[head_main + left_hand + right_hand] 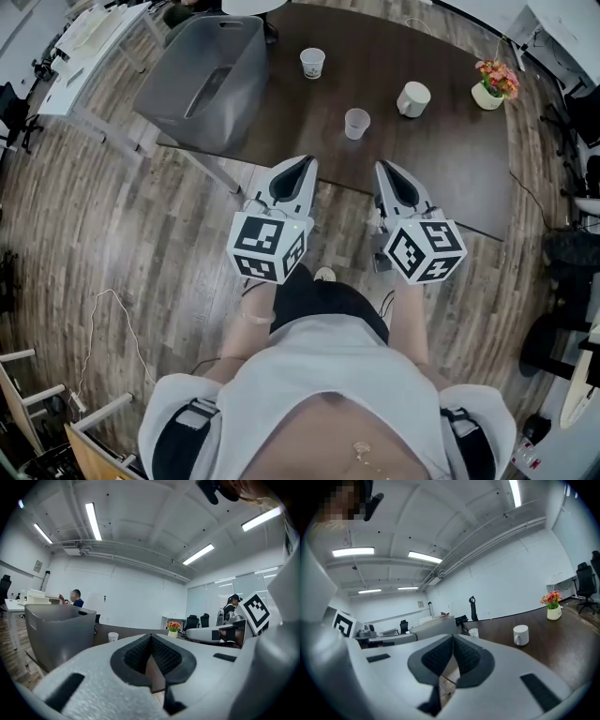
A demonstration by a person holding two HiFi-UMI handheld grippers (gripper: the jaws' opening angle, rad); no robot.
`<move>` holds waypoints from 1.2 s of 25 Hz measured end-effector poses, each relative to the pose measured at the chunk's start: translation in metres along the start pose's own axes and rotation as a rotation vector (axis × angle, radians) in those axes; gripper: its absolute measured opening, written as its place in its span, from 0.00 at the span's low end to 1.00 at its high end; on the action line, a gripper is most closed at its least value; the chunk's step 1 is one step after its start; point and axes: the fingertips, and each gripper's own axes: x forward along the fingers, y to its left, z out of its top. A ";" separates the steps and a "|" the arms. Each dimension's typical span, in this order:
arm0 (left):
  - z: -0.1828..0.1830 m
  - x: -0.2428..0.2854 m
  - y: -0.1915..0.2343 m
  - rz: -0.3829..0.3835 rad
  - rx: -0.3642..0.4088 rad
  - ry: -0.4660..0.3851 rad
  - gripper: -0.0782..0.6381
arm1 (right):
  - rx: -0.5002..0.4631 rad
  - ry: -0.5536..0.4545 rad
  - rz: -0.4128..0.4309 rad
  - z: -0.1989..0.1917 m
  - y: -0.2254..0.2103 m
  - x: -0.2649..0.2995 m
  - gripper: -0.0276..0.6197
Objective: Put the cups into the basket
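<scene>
**Desk:** Which step are you working on?

**Operator:** In my judgement I am just beginning, on the approach to the first cup. In the head view I am holding the left gripper (305, 162) and the right gripper (384, 168) side by side at the near edge of the table (450, 178), both pressed together and pinching nothing.

**Desk:** And the cups?

**Operator:** All three are standing on the table. The paper cup (312, 63) is sitting near the far edge and the pale cup (356, 123) nearer the middle. The mug (413, 98) is sitting just to the right of the pale cup. The basket (202, 80) is sitting at the left end, and what I am seeing of its inside looks bare. A flower pot (487, 94) is standing at the far right corner.

**Desk:** What about the left gripper view?

**Operator:** Its jaws are meeting with nothing between them. The basket wall is rising at the left, hiding its inside. A white cup, probably the paper one, is showing beside it.

**Desk:** And the right gripper view?

**Operator:** The jaws are shut and holding nothing. The mug is standing ahead to the right, well apart from the tips. A smaller cup is standing further off, and I cannot tell which one.

**Desk:** What does the next move need?

**Operator:** I am thinking a gripper needs to spread first, then reach over the near edge to straddle a cup.
</scene>
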 end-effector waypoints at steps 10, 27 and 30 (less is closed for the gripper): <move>-0.007 0.006 -0.003 0.025 -0.027 0.022 0.12 | -0.029 0.044 0.016 -0.007 -0.010 0.000 0.06; 0.003 0.065 0.040 0.003 -0.039 0.043 0.12 | -0.040 0.076 0.032 0.003 -0.033 0.066 0.06; 0.012 0.086 0.055 -0.018 -0.035 0.041 0.12 | -0.043 0.068 0.018 0.011 -0.042 0.088 0.06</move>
